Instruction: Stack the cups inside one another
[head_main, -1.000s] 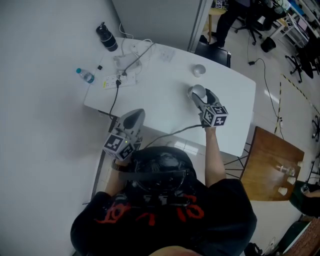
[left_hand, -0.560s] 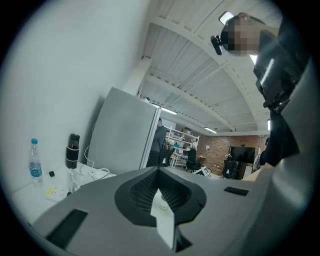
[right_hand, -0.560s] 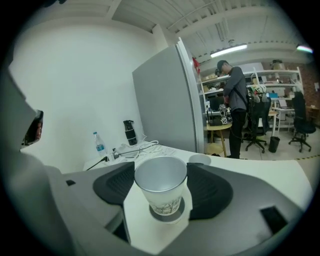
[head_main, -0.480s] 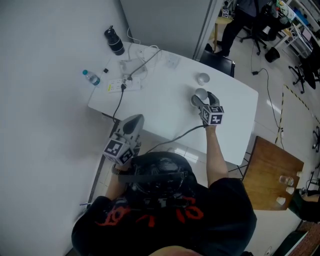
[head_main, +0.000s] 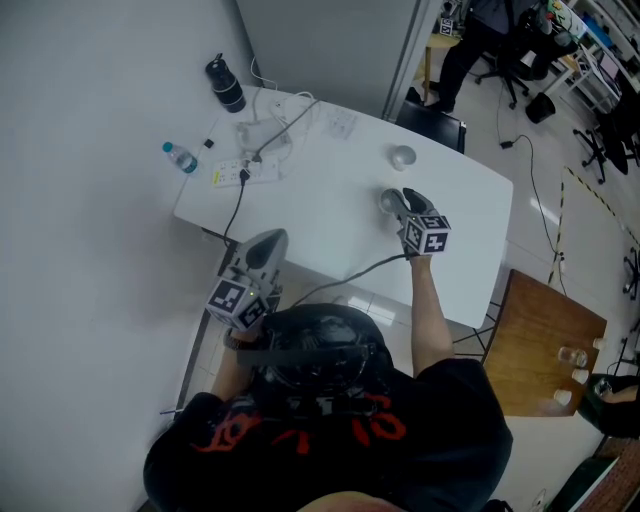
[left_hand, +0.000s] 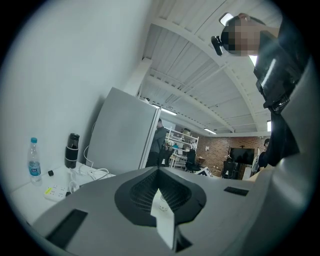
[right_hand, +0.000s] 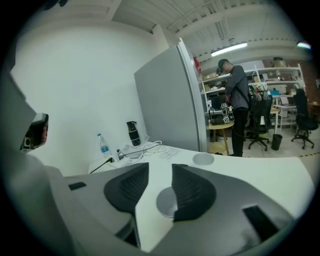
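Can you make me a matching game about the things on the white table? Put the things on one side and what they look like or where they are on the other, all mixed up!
Things:
1. water bottle
2. flask
3. power strip
4. nearer cup

Clues:
A. black, upright at the far corner of the table
B. grey, at the jaws of the right gripper
C. white, with a black cable plugged in
D. clear, with a blue cap

Pairs: 1-D, 2-A, 3-C, 4-B.

The right gripper's jaws have just been closing. The nearer cup shows in the gap between them, not yet pinched.
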